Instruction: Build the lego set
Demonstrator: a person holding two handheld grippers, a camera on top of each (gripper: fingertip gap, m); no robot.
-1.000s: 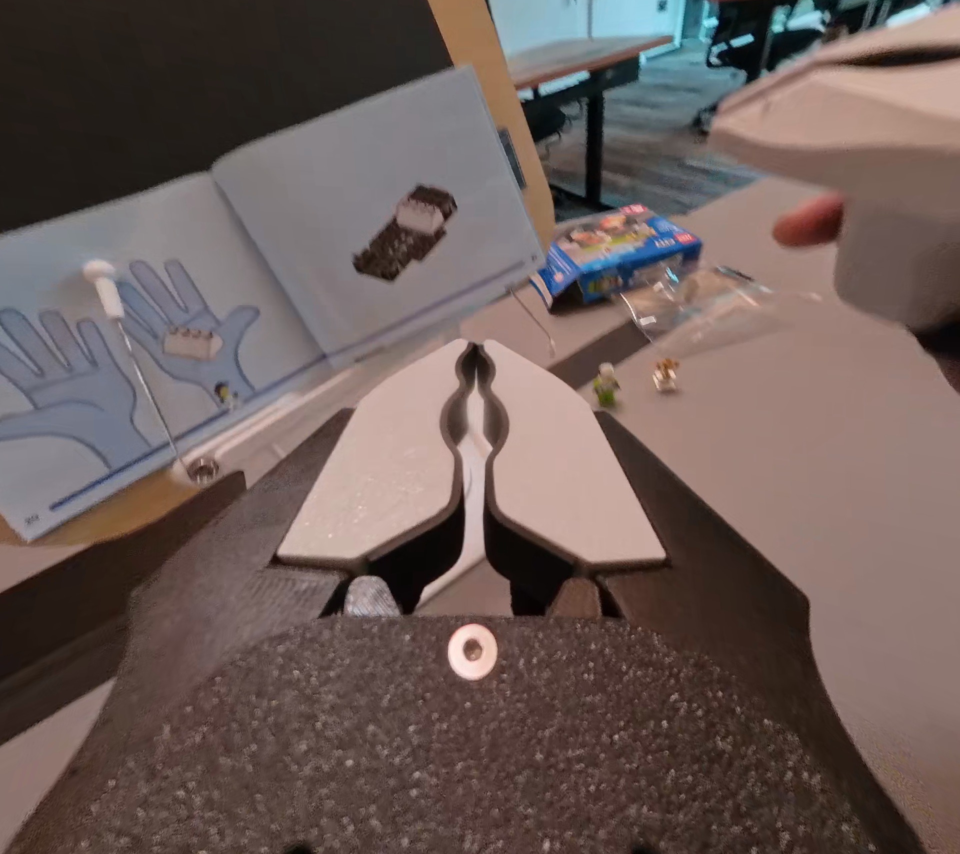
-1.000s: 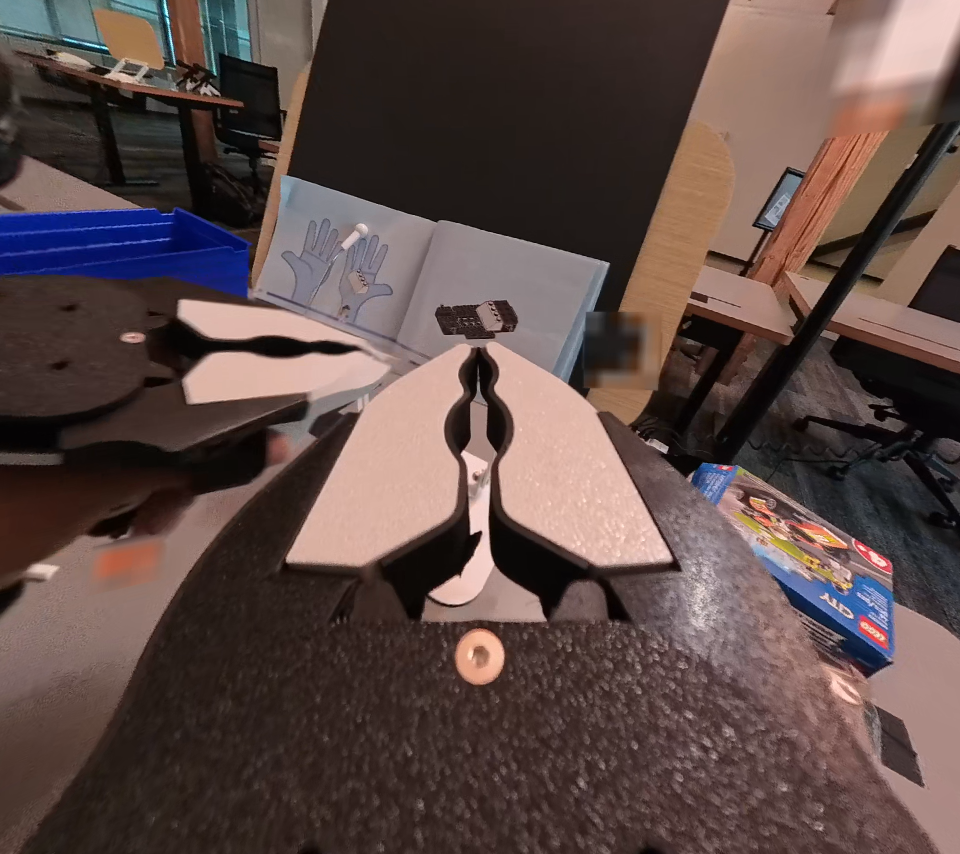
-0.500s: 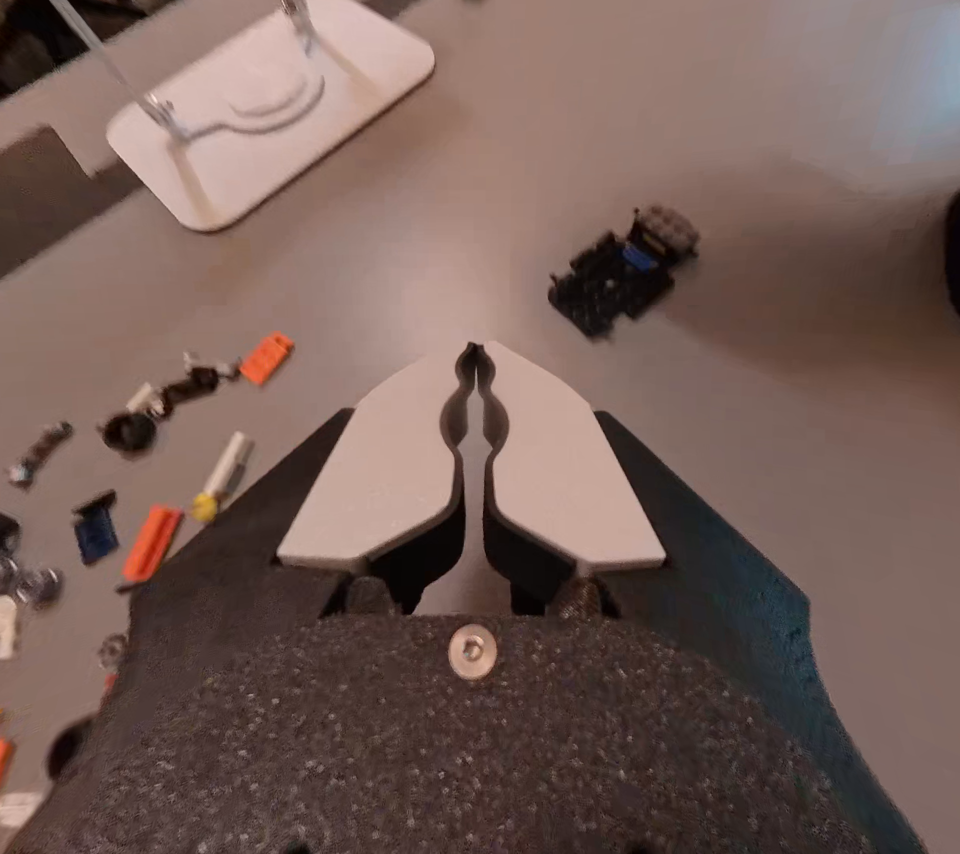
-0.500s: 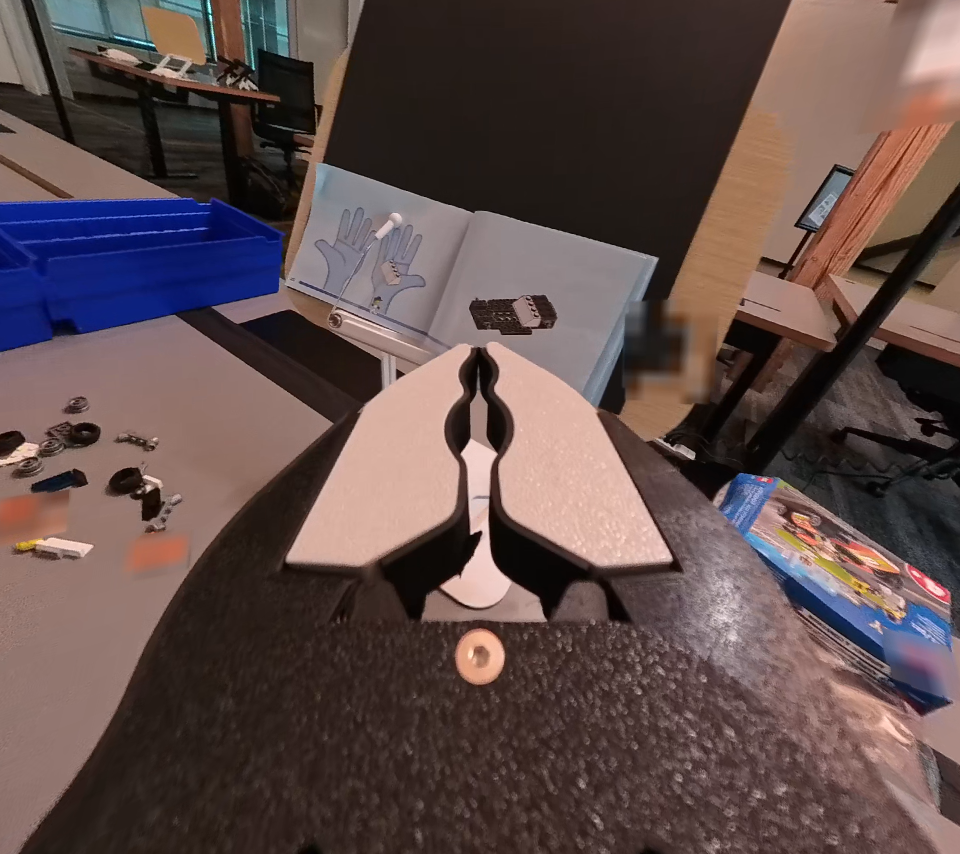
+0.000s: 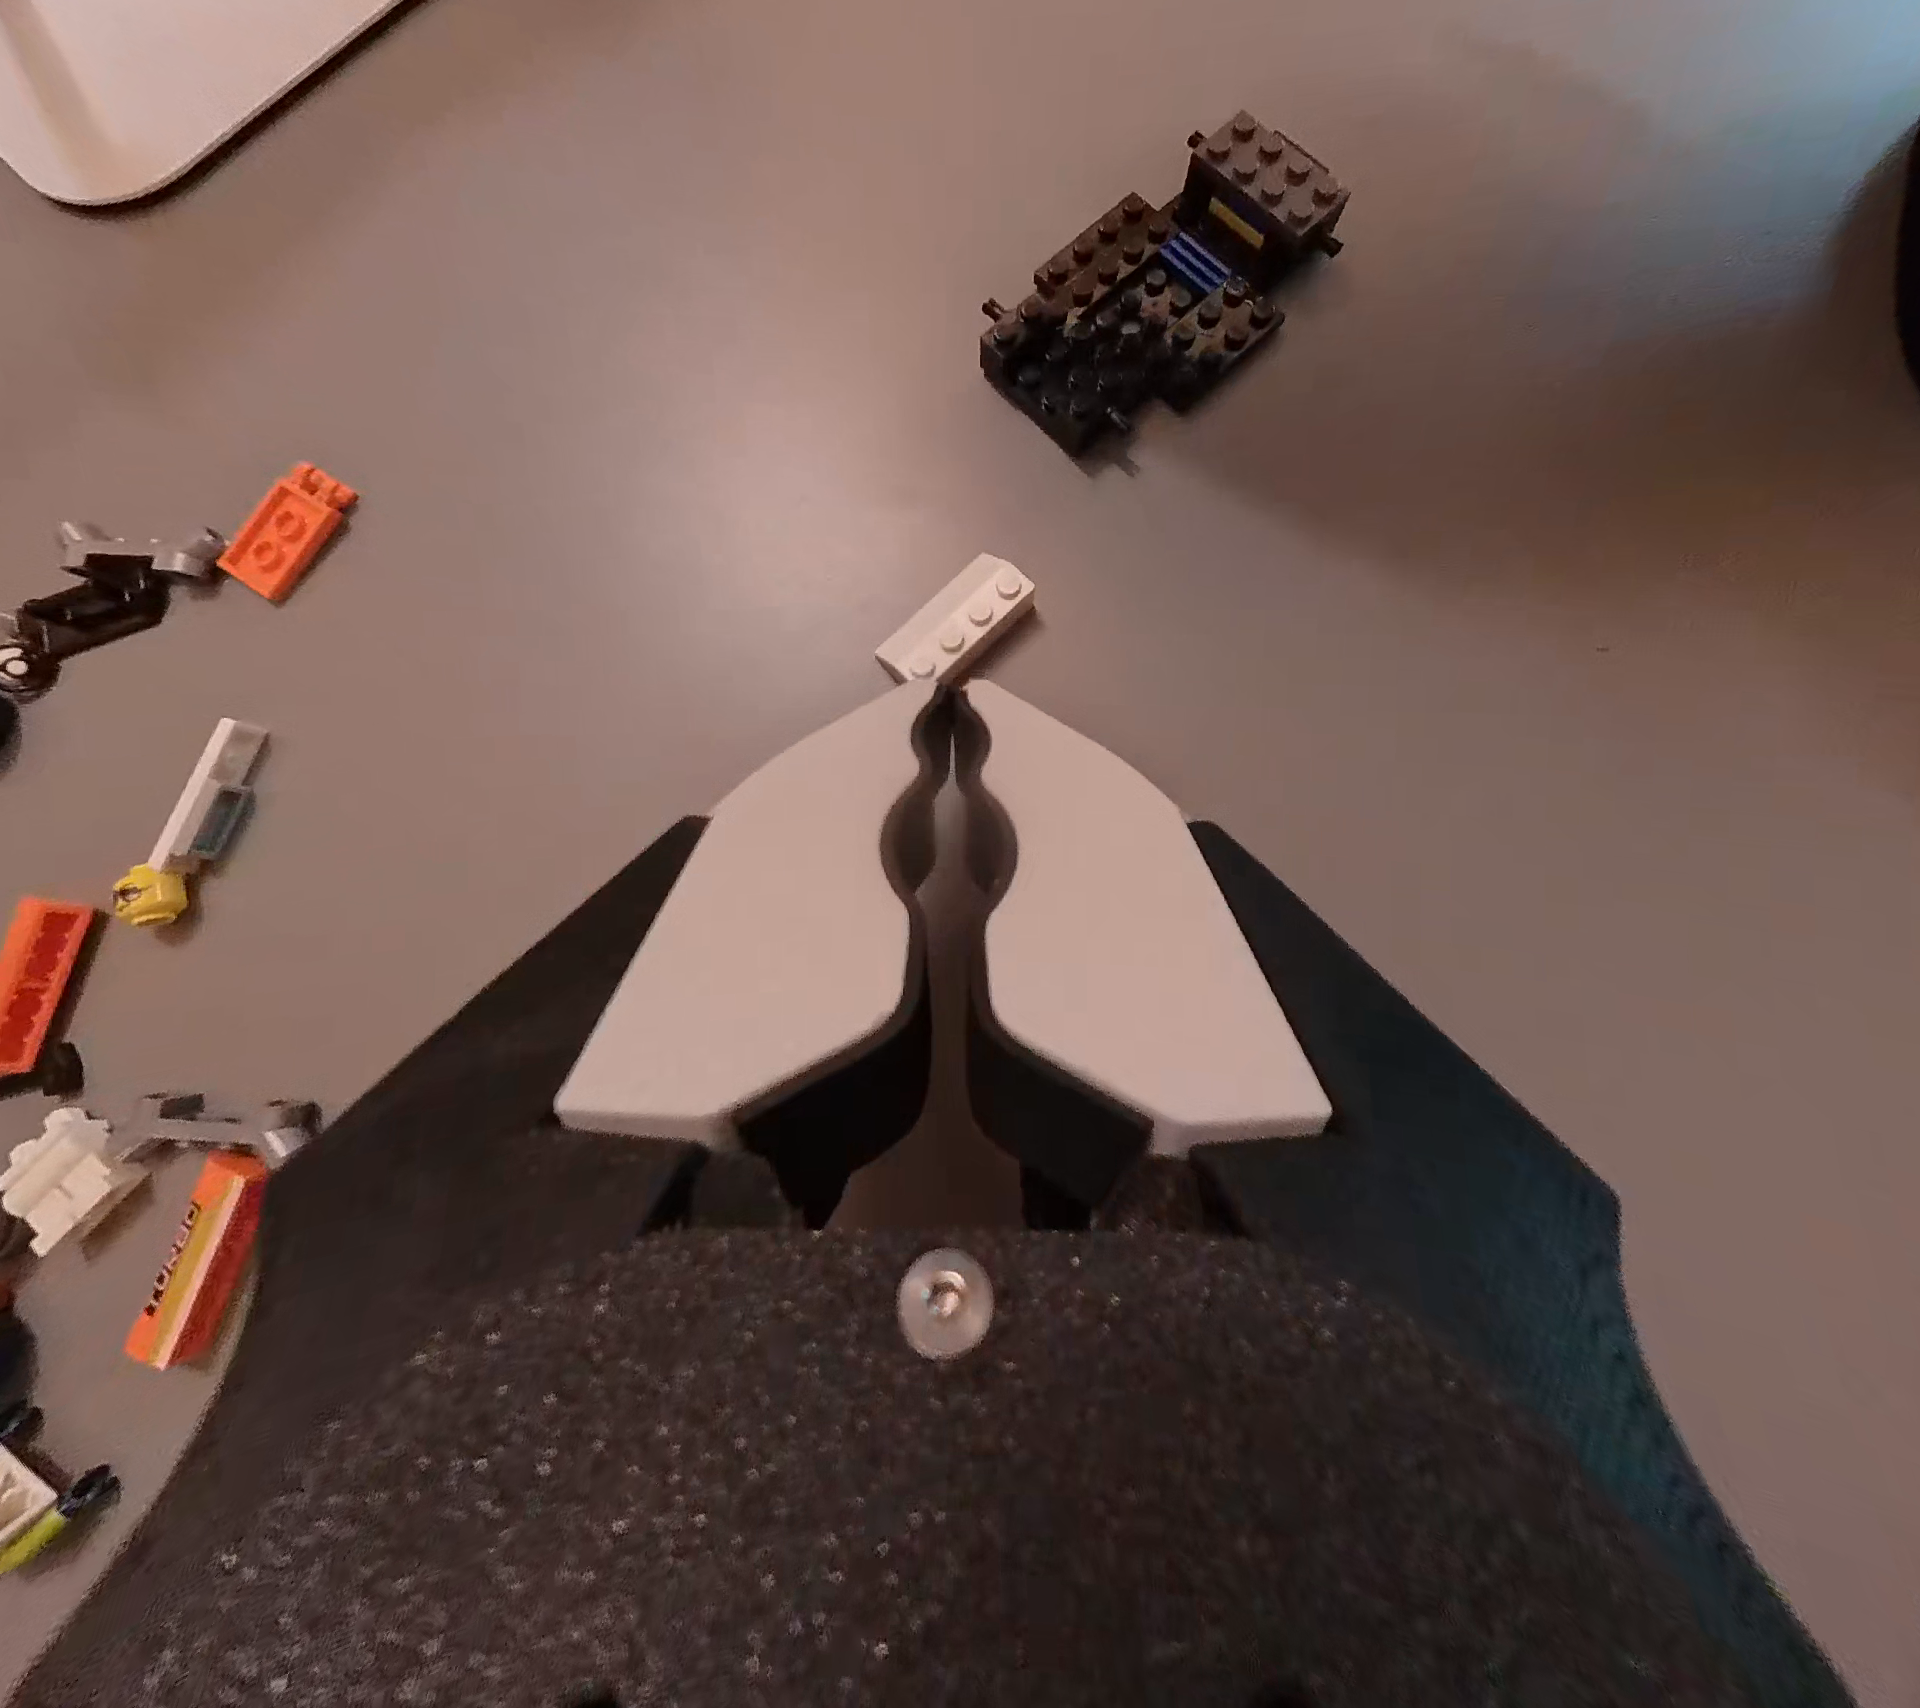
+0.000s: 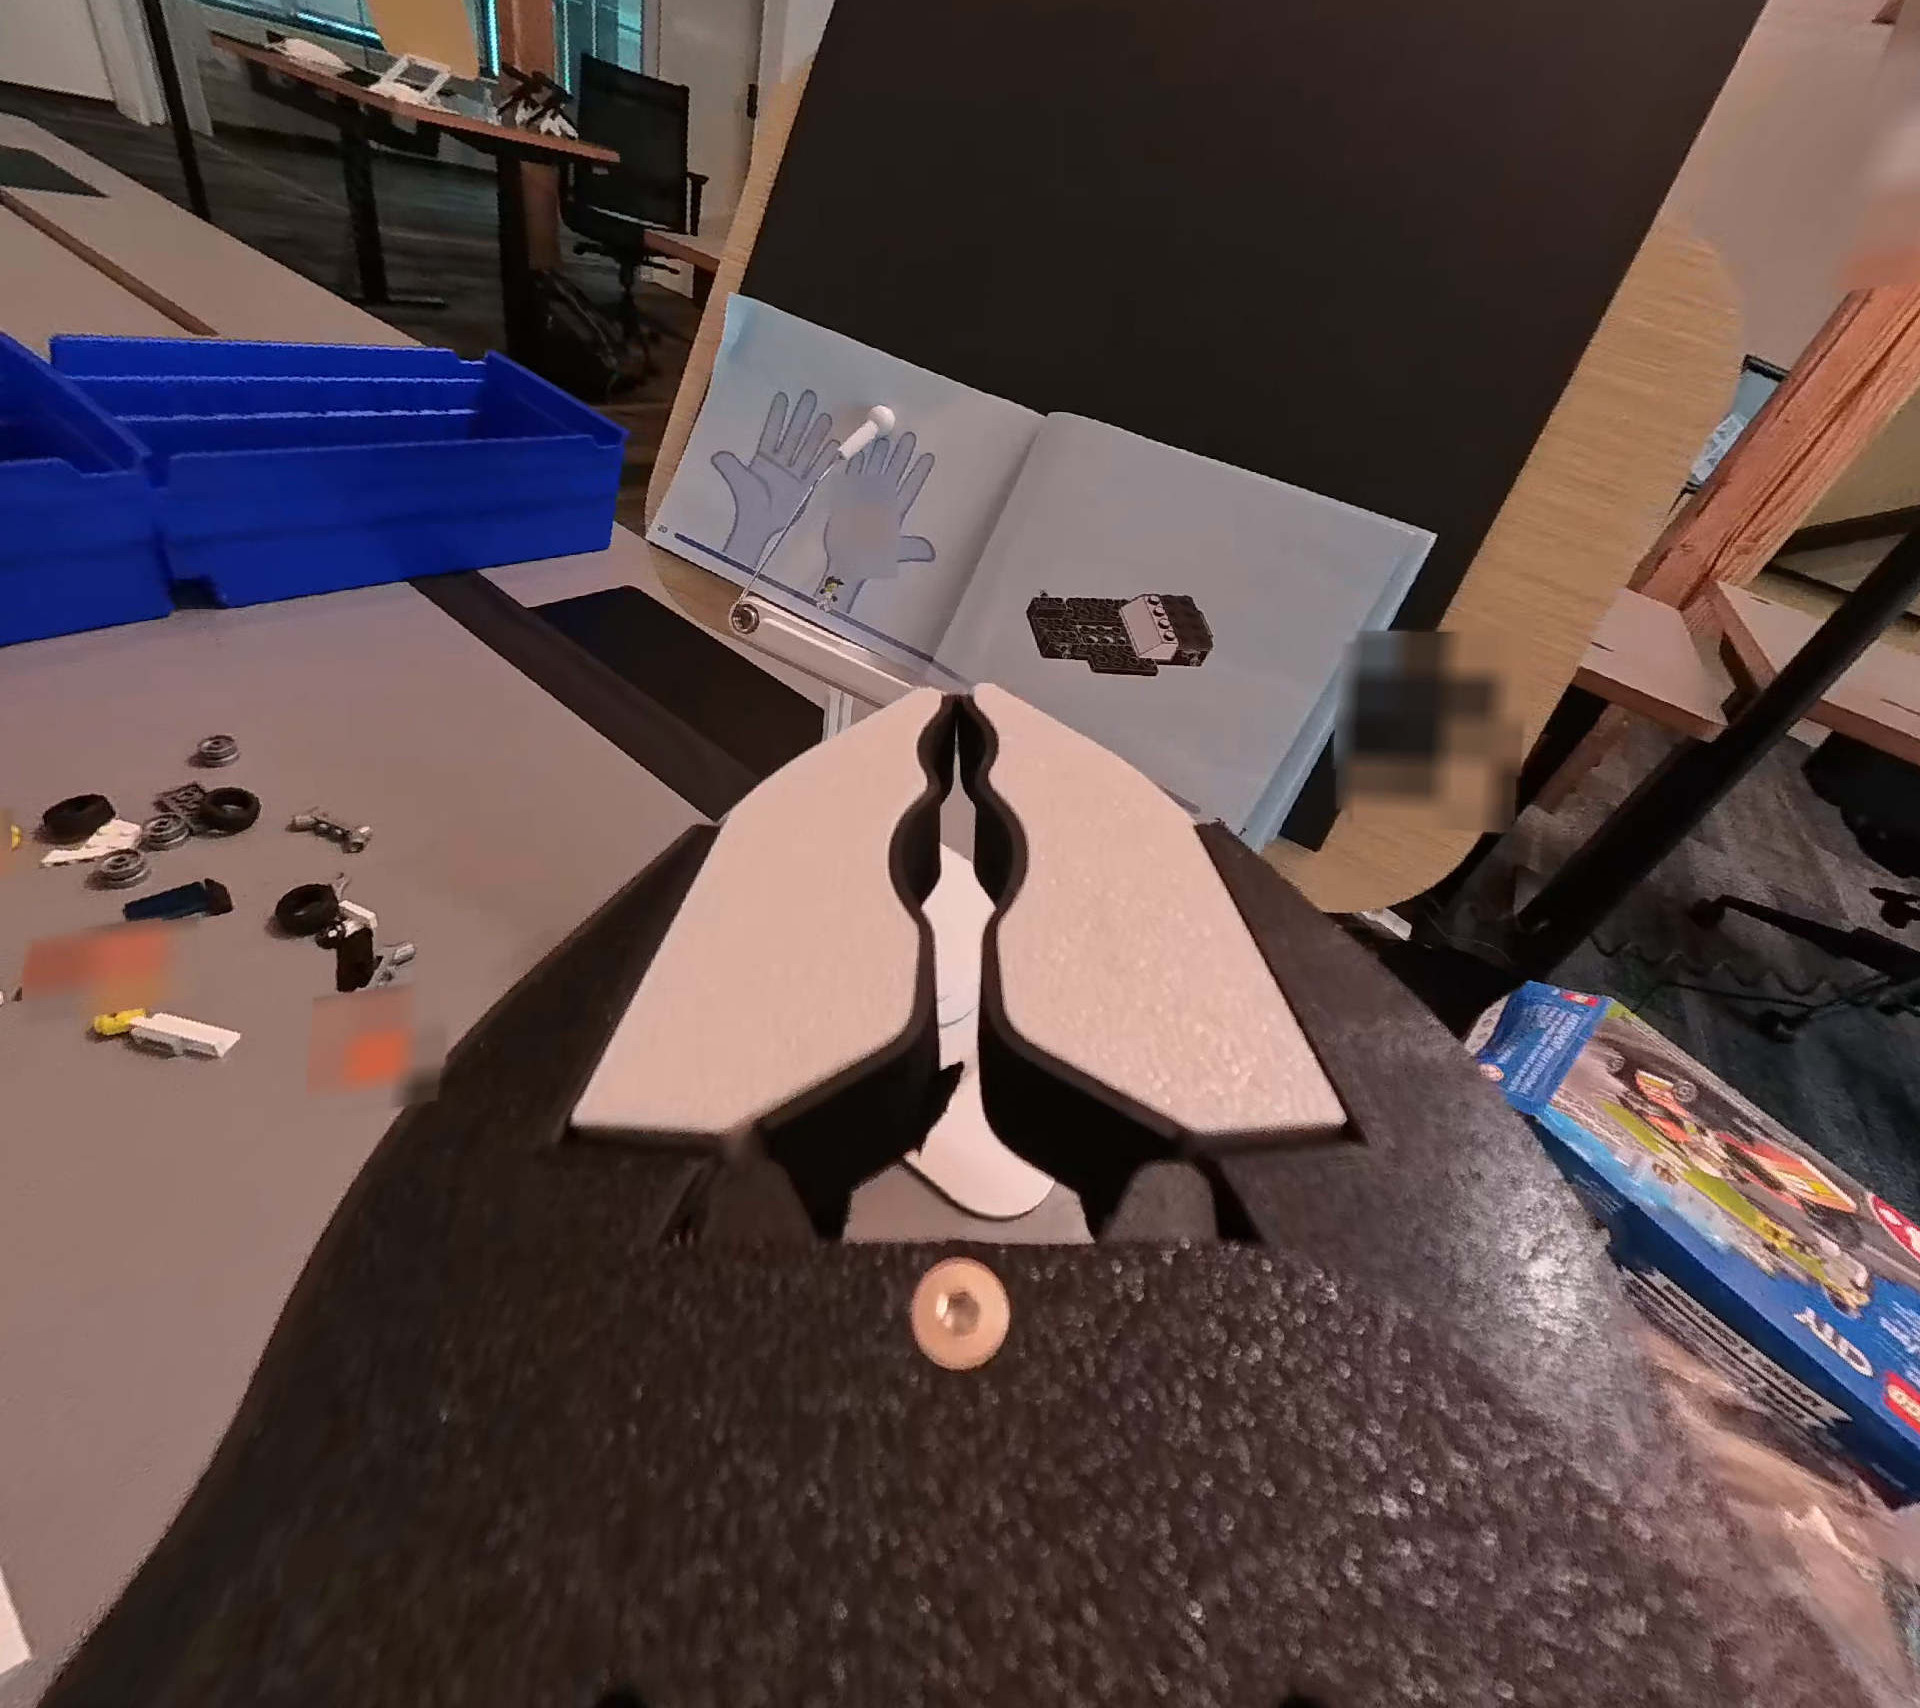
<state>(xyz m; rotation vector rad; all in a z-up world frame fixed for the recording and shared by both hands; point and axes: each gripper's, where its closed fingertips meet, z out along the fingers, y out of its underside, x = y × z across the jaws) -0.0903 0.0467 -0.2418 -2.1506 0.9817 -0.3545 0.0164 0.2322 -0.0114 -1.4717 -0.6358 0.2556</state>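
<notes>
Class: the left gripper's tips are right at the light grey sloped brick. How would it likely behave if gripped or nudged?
The grey sloped brick looks rigid and light, so it should slide on the smooth table when nudged. Its sloped face may slip between the left gripper tips.

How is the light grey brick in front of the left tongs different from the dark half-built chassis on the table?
The light grey brick is one pale piece with a single row of studs; the dark chassis is many pieces joined, mostly black, with blue inside. The brick lies at the left tongs' tips; the chassis lies farther off. Both rest on the table.
</notes>
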